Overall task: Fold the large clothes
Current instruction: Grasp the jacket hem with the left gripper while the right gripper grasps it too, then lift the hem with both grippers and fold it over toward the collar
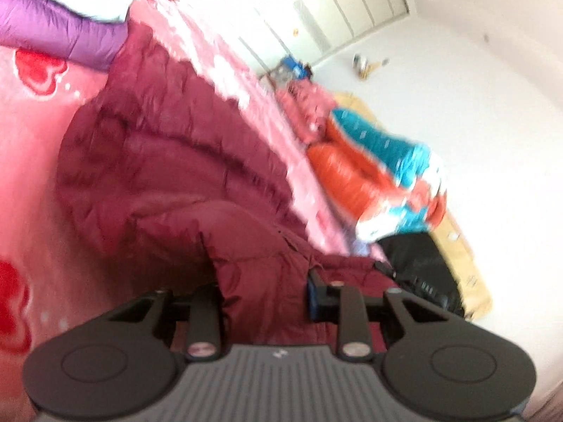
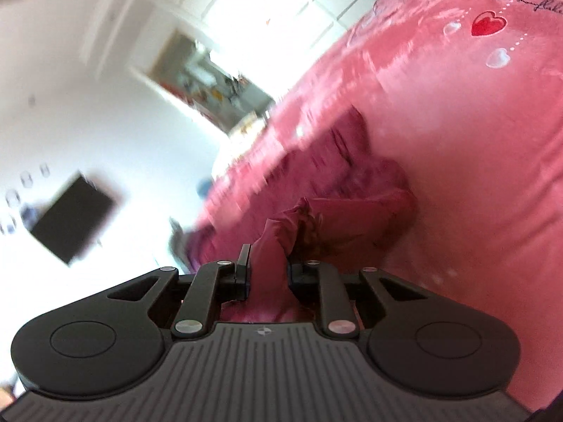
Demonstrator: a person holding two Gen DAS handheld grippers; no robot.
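1. Currently, maroon puffer jacket (image 1: pixel 165 161) lies on the pink bed (image 1: pixel 31 133); soft, bulky, slippery.
2. Left gripper (image 1: pixel 264 302) and right gripper (image 2: pixel 269 274) fingers each pinch a fold.
3. Best grasped at hems.

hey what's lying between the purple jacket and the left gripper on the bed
The maroon puffer jacket fills that stretch in the left wrist view, spread on the pink blanket from the purple jacket down into the left gripper, which clamps its fabric.

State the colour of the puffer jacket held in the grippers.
Dark maroon puffer jacket, clearest in the left wrist view.
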